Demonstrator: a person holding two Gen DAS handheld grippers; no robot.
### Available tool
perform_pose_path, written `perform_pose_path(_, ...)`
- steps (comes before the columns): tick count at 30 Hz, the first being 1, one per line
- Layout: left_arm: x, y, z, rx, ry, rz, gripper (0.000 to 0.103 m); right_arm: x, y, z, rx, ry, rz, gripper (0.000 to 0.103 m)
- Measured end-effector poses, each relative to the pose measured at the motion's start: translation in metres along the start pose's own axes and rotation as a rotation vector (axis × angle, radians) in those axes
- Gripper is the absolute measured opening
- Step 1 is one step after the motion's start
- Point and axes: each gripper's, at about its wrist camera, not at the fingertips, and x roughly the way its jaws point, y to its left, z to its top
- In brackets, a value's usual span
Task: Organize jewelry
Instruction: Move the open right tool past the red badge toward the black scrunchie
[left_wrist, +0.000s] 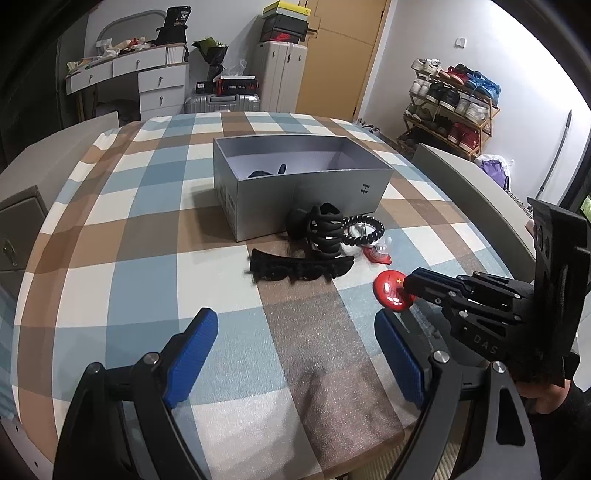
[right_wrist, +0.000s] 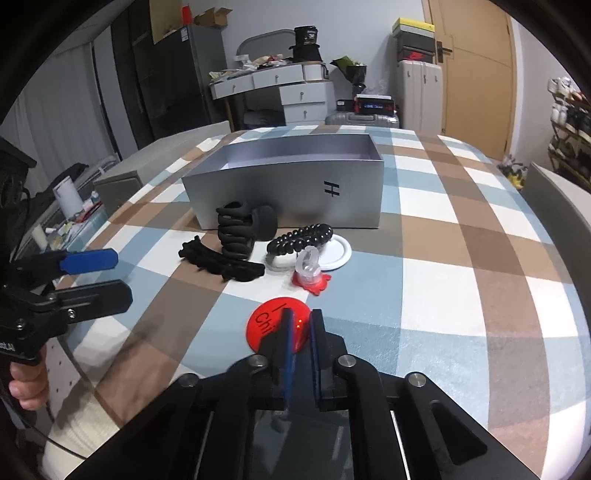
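Checked blue, brown and white cloth (right_wrist: 461, 236) covers a bedroom table. Grey box (right_wrist: 295, 192) marked "H". Right gripper (right_wrist: 300, 321) pinches red badge (right_wrist: 275, 325); left gripper (left_wrist: 295, 332) gapes empty.

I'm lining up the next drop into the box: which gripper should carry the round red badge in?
Right. The right gripper is already closed on the round red badge, near the open grey cardboard box. The left gripper is open and holds nothing.

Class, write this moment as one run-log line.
left hand-held gripper: open, empty | right hand-held gripper: shut on red badge | grey box: open, dark items inside
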Motion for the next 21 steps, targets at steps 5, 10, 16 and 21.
perform_pose_path(5, 0.003, 0.003, -0.001, -0.016, 0.014, -0.012, 0.084, 0.006, 0.015, -0.001, -0.051, 0.020, 0.012, 0.043)
perform_pose_path(10, 0.004, 0.006, -0.003, -0.044, 0.023, -0.031, 0.084, 0.015, 0.030, -0.001, -0.129, 0.032, -0.070, 0.045)
perform_pose_path(16, 0.002, 0.011, -0.005, -0.042, 0.013, -0.014, 0.084, 0.017, 0.034, 0.001, -0.149, 0.046, -0.086, 0.045)
perform_pose_path(21, -0.002, 0.022, -0.006, -0.076, -0.001, -0.016, 0.084, 0.015, 0.030, 0.000, -0.111, 0.040, -0.044, 0.041)
